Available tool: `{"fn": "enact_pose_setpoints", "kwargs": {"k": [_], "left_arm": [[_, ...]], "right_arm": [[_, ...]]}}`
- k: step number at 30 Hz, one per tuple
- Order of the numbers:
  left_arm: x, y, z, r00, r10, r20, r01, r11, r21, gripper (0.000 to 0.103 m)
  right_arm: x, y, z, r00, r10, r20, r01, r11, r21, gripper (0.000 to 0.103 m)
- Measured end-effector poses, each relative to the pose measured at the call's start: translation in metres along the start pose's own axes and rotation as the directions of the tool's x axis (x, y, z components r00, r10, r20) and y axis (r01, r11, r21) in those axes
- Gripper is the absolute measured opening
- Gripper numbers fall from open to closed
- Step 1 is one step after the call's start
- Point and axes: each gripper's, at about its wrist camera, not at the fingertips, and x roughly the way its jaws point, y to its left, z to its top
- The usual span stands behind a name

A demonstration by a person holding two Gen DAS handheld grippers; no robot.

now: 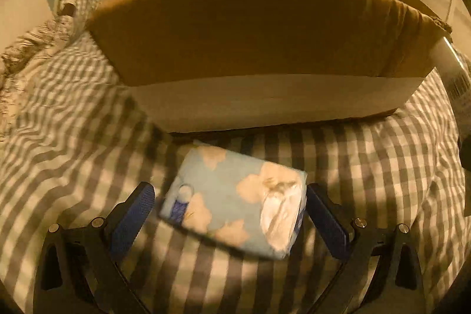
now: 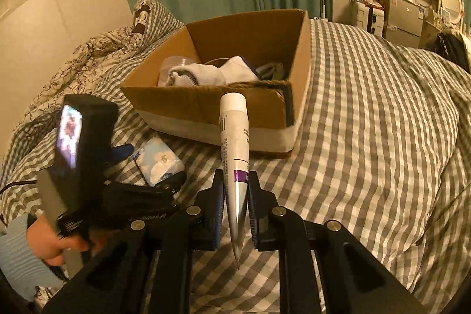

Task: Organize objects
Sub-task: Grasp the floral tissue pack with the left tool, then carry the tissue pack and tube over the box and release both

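**Filling the box: partly packed, two items still outside**

Sorting is well under way, judging by the cardboard box (image 2: pixel 235 72) that sits on the checked bedspread (image 2: pixel 368 122), near the pillows (image 2: pixel 147 16). Inside the box lie white socks (image 2: pixel 212 74), a clear rounded container (image 2: pixel 176 63) against its left wall and something dark at its right end, too shadowed to name for sure. That much appears done.

Two things are left outside the box. A blue tissue pack (image 1: pixel 235 202) with a cloud print lies flat on the bedspread just in front of the box's near wall. The left gripper (image 1: pixel 229 208) straddles it with its fingers spread wide; the right pad is at the pack's edge, the left pad apart from it, so the pack looks framed but not yet pinched.

A white tube (image 2: pixel 235 143) with a purple band is clamped at its crimped end by the right gripper (image 2: pixel 235 196), fingers closed tight on it, cap pointing toward the box's near wall and held above the bedspread. Both items likely go in next.
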Motion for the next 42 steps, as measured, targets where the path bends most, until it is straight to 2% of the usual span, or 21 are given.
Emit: {"fn": "enact_pose_setpoints", "kwargs": {"k": [1, 2, 3, 8, 14, 19, 23, 26, 30, 32, 34, 36, 42], "left_arm": [[0.0, 0.001, 0.0, 1.0, -0.025, -0.002, 0.025, 1.0, -0.001, 0.098], [-0.001, 0.001, -0.001, 0.999, -0.044, -0.003, 0.044, 0.999, -0.002, 0.088], [-0.005, 0.001, -0.002, 0.997, -0.073, -0.003, 0.073, 0.997, 0.001, 0.083], [-0.029, -0.009, -0.013, 0.996, -0.091, 0.012, 0.09, 0.994, 0.069, 0.083], [-0.095, -0.016, -0.013, 0.986, -0.148, 0.077, 0.14, 0.985, 0.1, 0.083], [-0.16, -0.011, 0.021, 0.965, -0.174, 0.198, 0.158, 0.983, 0.097, 0.083], [-0.189, 0.003, 0.056, 0.949, -0.156, 0.273, 0.139, 0.987, 0.082, 0.083], [-0.202, 0.011, 0.085, 0.936, -0.135, 0.326, 0.119, 0.99, 0.069, 0.083], [-0.2, 0.02, 0.124, 0.923, -0.107, 0.369, 0.093, 0.994, 0.055, 0.083], [-0.192, 0.022, 0.139, 0.925, -0.082, 0.371, 0.068, 0.996, 0.049, 0.083], [-0.179, 0.022, 0.156, 0.93, -0.05, 0.365, 0.034, 0.998, 0.05, 0.083], [-0.163, 0.023, 0.168, 0.935, -0.055, 0.349, 0.041, 0.998, 0.049, 0.083], [-0.092, 0.019, 0.175, 0.968, -0.067, 0.241, 0.053, 0.996, 0.065, 0.083]], "right_arm": [[-0.001, -0.001, -0.001, 1.0, -0.003, 0.0, 0.003, 1.0, 0.005, 0.014], [-0.002, -0.002, -0.002, 1.0, -0.007, 0.001, 0.007, 1.0, 0.01, 0.014], [-0.004, -0.002, -0.002, 1.0, -0.009, 0.003, 0.009, 1.0, 0.01, 0.014], [-0.024, 0.005, -0.003, 0.999, -0.03, 0.026, 0.03, 1.0, 0.0, 0.014], [-0.063, 0.022, 0.004, 0.995, -0.064, 0.076, 0.066, 0.998, -0.016, 0.014], [-0.104, 0.037, 0.027, 0.984, -0.078, 0.16, 0.085, 0.996, -0.038, 0.014], [-0.129, 0.047, 0.064, 0.974, -0.051, 0.221, 0.062, 0.997, -0.041, 0.014], [-0.132, 0.05, 0.092, 0.966, -0.036, 0.255, 0.048, 0.998, -0.042, 0.014], [-0.118, 0.046, 0.129, 0.961, -0.008, 0.276, 0.012, 1.0, -0.013, 0.014], [-0.104, 0.042, 0.146, 0.963, 0.002, 0.271, -0.002, 1.0, 0.0, 0.014], [-0.085, 0.037, 0.163, 0.966, 0.004, 0.26, -0.007, 1.0, 0.014, 0.014], [-0.065, 0.03, 0.175, 0.97, -0.008, 0.242, 0.002, 1.0, 0.025, 0.014], [0.0, 0.009, 0.184, 0.988, -0.025, 0.154, 0.017, 0.998, 0.057, 0.014]]}}
